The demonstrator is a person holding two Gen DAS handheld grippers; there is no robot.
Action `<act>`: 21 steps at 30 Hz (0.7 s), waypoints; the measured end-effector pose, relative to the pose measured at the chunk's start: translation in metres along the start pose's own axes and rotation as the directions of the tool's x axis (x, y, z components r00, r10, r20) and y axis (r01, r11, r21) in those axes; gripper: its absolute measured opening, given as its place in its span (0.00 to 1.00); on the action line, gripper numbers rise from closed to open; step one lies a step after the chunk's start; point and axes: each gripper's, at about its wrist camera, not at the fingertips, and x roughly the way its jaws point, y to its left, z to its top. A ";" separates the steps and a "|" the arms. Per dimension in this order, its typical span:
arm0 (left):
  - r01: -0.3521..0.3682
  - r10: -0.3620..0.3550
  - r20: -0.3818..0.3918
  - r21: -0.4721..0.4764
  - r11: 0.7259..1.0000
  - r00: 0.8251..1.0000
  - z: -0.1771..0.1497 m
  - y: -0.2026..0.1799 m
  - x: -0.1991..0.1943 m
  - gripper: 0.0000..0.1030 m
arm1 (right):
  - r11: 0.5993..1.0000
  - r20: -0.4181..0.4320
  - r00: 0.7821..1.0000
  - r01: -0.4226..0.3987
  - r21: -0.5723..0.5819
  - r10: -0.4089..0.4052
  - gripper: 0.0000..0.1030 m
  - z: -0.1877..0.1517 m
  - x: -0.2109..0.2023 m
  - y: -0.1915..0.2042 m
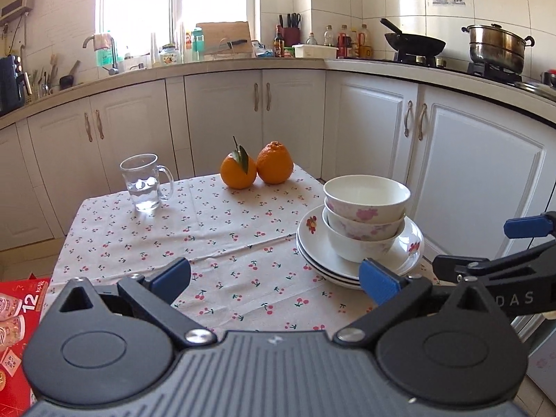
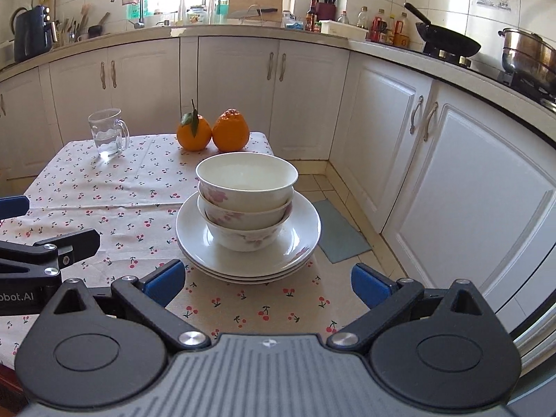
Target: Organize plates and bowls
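Three white bowls with pink flowers [image 1: 365, 219] [image 2: 246, 205] are nested in a stack. They stand on a stack of white plates [image 1: 314, 243] [image 2: 194, 232] near the right edge of the table. My left gripper [image 1: 276, 279] is open and empty, low over the cloth, to the left of the stack. My right gripper [image 2: 267, 279] is open and empty, just in front of the plates. The right gripper also shows in the left wrist view [image 1: 497, 246], beside the plates.
A cherry-print tablecloth [image 1: 215, 229] covers the small table. A glass mug with water [image 1: 144, 182] [image 2: 106, 133] and two oranges [image 1: 257, 166] [image 2: 213, 133] stand at the far side. White cabinets surround the table. A red box [image 1: 17, 312] lies at the left.
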 end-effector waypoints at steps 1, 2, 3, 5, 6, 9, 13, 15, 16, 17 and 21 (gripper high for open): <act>-0.008 0.008 0.003 -0.001 1.000 1.000 -0.001 0.000 -0.005 1.00 | 1.000 0.008 1.000 0.002 -0.002 -0.002 1.00 0.000 -0.005 0.001; -0.012 0.012 0.009 -0.001 1.000 1.000 0.000 0.000 -0.007 1.00 | 1.000 0.016 1.000 0.004 0.000 -0.004 1.00 0.000 -0.009 0.001; -0.020 0.020 0.017 -0.002 1.000 1.000 0.000 0.000 -0.010 1.00 | 1.000 0.024 1.000 0.005 0.001 -0.006 1.00 0.000 -0.013 0.002; -0.030 0.030 0.026 -0.002 1.000 0.999 -0.001 -0.001 -0.013 1.00 | 1.000 0.041 0.999 0.010 0.000 -0.010 1.00 0.001 -0.019 0.002; -0.033 0.033 0.027 -0.003 0.999 0.999 -0.001 -0.001 -0.014 1.00 | 1.000 0.048 0.999 0.012 -0.001 -0.012 1.00 0.001 -0.021 0.002; -0.035 0.035 0.028 0.000 0.999 0.999 -0.002 -0.002 -0.016 1.00 | 1.000 0.059 0.998 0.009 0.010 -0.010 1.00 0.001 -0.025 0.002; -0.045 0.045 0.026 -0.003 0.999 0.999 -0.001 -0.004 -0.016 1.00 | 1.000 0.066 0.998 0.015 0.016 -0.016 1.00 0.001 -0.025 0.001; -0.045 0.046 0.022 -0.011 0.999 0.999 -0.001 -0.004 -0.017 1.00 | 1.000 0.067 0.998 0.019 0.017 -0.020 1.00 0.001 -0.025 0.002; -0.046 0.046 0.022 -0.013 0.999 0.999 -0.001 -0.004 -0.017 1.00 | 1.000 0.069 0.997 0.019 0.019 -0.020 1.00 0.001 -0.026 0.001; -0.046 0.046 0.022 -0.015 0.999 0.999 -0.001 -0.004 -0.017 1.00 | 1.000 0.069 0.997 0.019 0.021 -0.020 1.00 0.001 -0.025 0.001; -0.050 0.050 0.019 -0.021 0.999 0.999 -0.001 -0.005 -0.017 1.00 | 0.999 0.073 0.997 0.025 0.025 -0.026 1.00 0.001 -0.026 0.001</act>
